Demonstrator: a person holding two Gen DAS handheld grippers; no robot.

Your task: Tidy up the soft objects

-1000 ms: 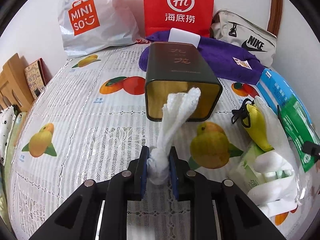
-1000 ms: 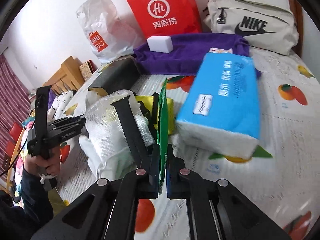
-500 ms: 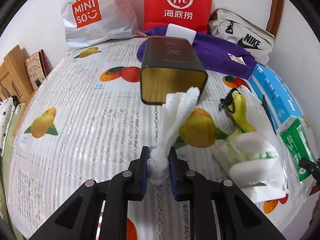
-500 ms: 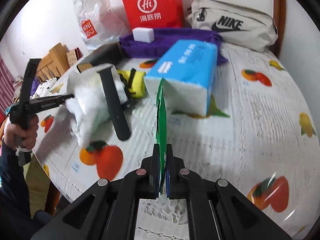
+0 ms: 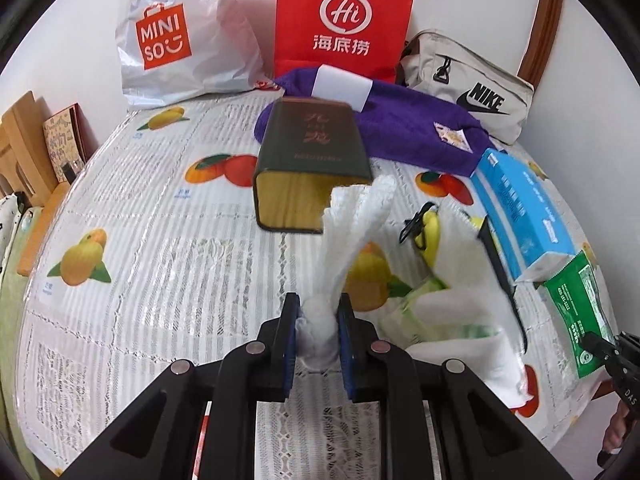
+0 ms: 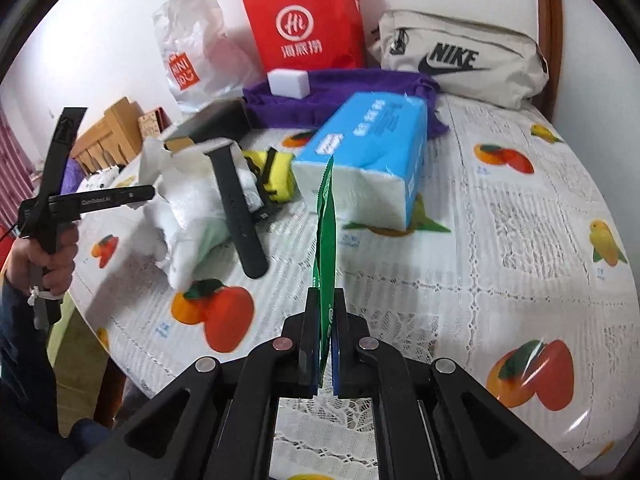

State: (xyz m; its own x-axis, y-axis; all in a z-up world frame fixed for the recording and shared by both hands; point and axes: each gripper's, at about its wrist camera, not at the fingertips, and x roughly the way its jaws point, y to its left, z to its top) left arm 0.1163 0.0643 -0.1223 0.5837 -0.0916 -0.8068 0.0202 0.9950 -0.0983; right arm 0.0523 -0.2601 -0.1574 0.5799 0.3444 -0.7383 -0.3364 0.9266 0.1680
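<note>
In your left wrist view, your left gripper (image 5: 317,322) has its jaws pinched on the cuff of a white glove (image 5: 350,236), whose fingers stand up in front of the open mouth of a dark tin box (image 5: 310,156) lying on its side. To the right sits a clear bag of white items (image 5: 456,292) with a yellow toy (image 5: 430,232) just behind it, then a blue tissue pack (image 5: 520,208). At the far right edge you see the green packet (image 5: 578,312) from its flat face, held by your right gripper's tip.

In your right wrist view, your right gripper (image 6: 323,334) is clamped on that green packet (image 6: 326,240), seen edge-on and upright, above the table. This view alone shows your left hand (image 6: 48,256) on its handle at the table's edge, and a black watch strap (image 6: 236,204) lying over the white bag (image 6: 188,208).

The table (image 6: 520,240) wears a lace cloth with fruit prints under clear plastic. Against the white wall stand a Miniso bag (image 5: 180,40), a red paper bag (image 5: 344,24) and a Nike pouch (image 6: 456,56), with a purple towel (image 5: 412,128) in front.
</note>
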